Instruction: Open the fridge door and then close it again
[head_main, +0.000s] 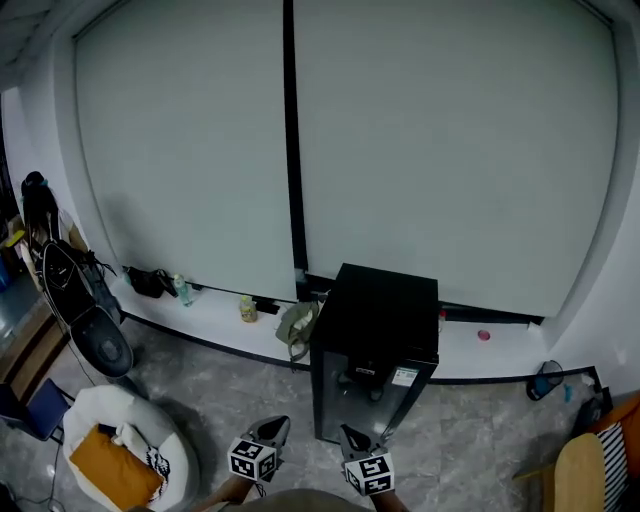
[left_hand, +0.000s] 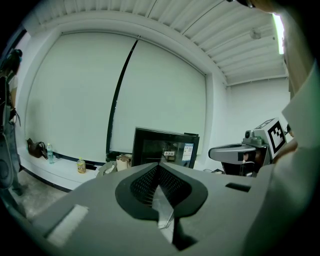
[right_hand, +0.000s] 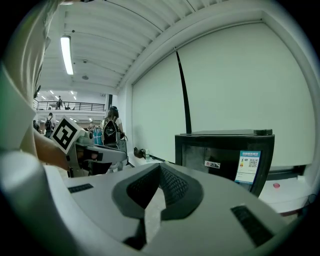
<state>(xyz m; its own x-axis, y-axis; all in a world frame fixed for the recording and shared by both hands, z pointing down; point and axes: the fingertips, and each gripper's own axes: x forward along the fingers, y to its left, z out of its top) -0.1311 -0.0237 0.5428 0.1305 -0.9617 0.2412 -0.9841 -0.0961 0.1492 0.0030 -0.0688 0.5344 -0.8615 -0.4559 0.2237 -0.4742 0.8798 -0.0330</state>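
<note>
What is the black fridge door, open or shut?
Shut. The door lies flat against the fridge front, with no gap showing in any view.

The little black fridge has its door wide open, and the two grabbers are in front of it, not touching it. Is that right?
Not quite. The fridge has its door shut, not open: the right gripper view shows it flat across the front, stickers facing out. The rest holds: the left gripper and the right gripper are in front of it, not touching it.

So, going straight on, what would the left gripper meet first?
Probably the shut door of the small black fridge; nothing shows between it and the left gripper, though depth is unclear.
</note>
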